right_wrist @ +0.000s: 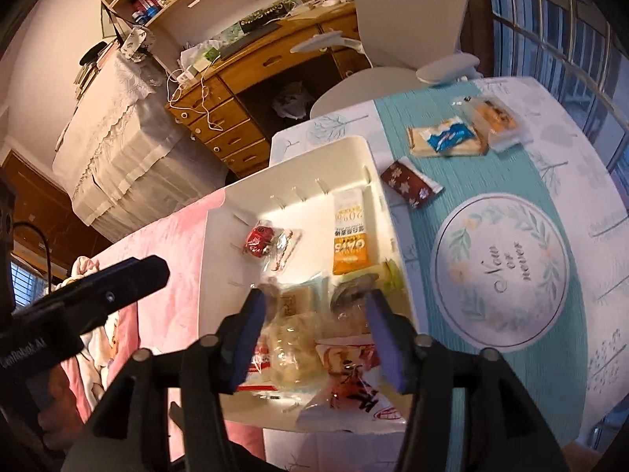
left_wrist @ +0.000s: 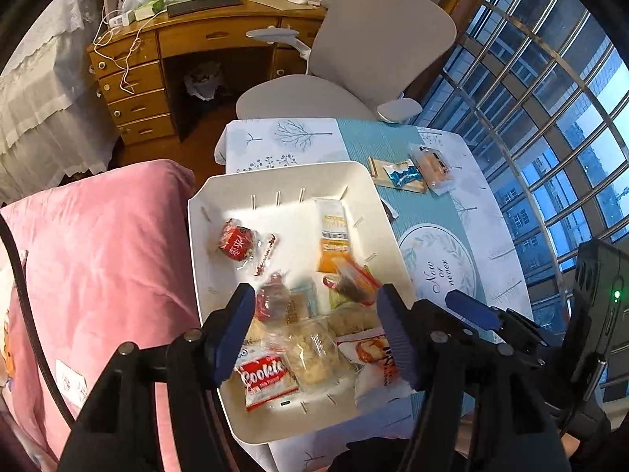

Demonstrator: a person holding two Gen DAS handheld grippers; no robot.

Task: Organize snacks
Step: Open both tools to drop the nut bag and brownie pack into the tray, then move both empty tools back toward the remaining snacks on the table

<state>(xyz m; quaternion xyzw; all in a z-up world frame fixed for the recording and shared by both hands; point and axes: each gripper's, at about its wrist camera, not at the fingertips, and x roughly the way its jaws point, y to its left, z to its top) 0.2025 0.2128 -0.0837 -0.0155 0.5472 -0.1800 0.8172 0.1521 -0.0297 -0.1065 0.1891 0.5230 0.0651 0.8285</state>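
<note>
A white slotted basket [left_wrist: 204, 259] [right_wrist: 214, 275] sits at the table's left edge and holds several wrapped snacks: a red packet [left_wrist: 236, 242], an orange oat bar [left_wrist: 334, 236] [right_wrist: 351, 244] and a Cookies pack [left_wrist: 265, 379]. My left gripper [left_wrist: 314, 334] hovers open above the basket's near half. A blurred red-and-dark snack [left_wrist: 354, 279] is below it, clear of the pads. My right gripper [right_wrist: 318, 334] is open over the same pile, a blurred dark snack [right_wrist: 352, 293] close by its right finger. Loose on the teal runner are a blue-white packet [left_wrist: 401, 175] [right_wrist: 448, 137], an orange packet [left_wrist: 432, 167] [right_wrist: 495, 118] and a brown flowered packet [right_wrist: 411, 187].
A pink blanket [left_wrist: 98, 244] lies left of the basket. A grey office chair [left_wrist: 354, 59] stands behind the table, a wooden desk [left_wrist: 177, 39] beyond it. A barred window [left_wrist: 550, 118] runs along the right. A round printed mat [right_wrist: 499, 267] covers the tablecloth's near right.
</note>
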